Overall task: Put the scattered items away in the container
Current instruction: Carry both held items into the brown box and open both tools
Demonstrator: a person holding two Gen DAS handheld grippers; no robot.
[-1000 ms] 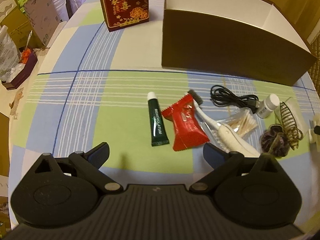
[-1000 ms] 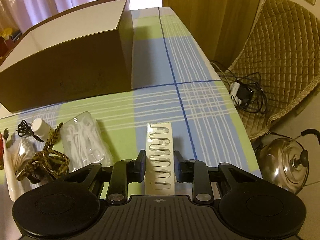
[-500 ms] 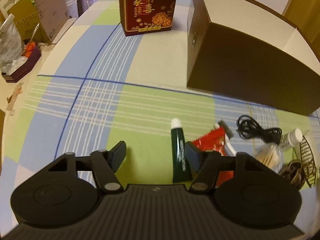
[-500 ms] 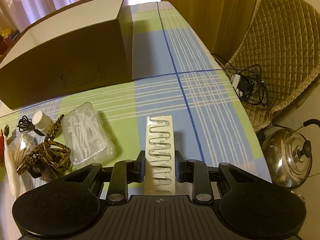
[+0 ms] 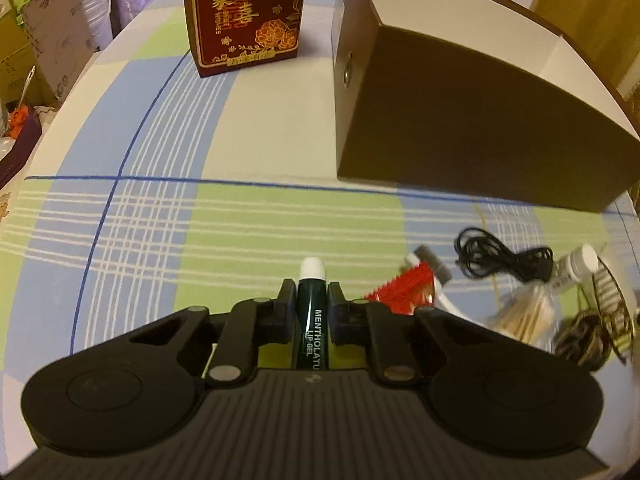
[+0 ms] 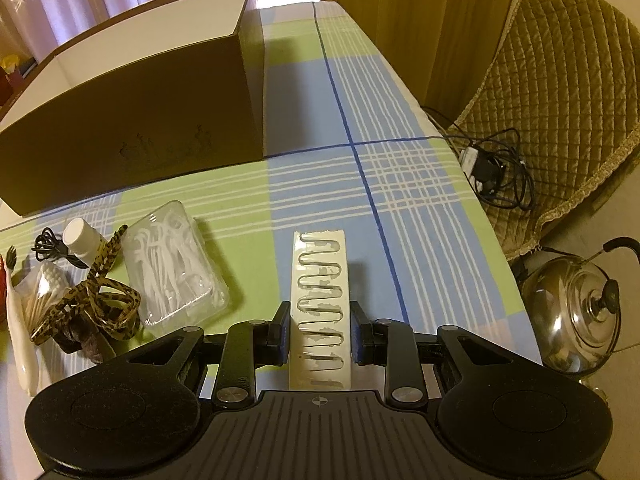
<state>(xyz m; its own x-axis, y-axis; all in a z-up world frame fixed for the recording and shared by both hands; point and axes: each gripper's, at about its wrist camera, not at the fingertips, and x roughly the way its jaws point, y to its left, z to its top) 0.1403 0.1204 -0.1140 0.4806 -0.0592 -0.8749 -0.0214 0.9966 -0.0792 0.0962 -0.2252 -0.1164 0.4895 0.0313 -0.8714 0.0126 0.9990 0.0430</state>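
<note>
My left gripper (image 5: 311,292) is shut on a dark green lip gel tube (image 5: 313,320); its white cap sticks out past the fingertips, low over the checked tablecloth. The open brown box (image 5: 460,120) stands ahead to the right. A red packet (image 5: 404,292), toothbrush (image 5: 430,266), black cable (image 5: 504,264), small white bottle (image 5: 576,268) and cotton swabs (image 5: 524,312) lie to the right. My right gripper (image 6: 320,320) is shut on a white card of clips (image 6: 320,264). A clear floss pick case (image 6: 172,264) and leopard hair clip (image 6: 92,300) lie to its left, the brown box (image 6: 132,112) behind them.
A tall red gift box (image 5: 244,12) stands at the back, left of the brown box. The table's right edge runs close to a padded chair (image 6: 560,80) holding tangled cables (image 6: 492,168). A steel kettle (image 6: 576,312) sits on the floor.
My left gripper was open, moved in over the green tube and shut on it. The right gripper kept its hold on the card and shifted only slightly.
</note>
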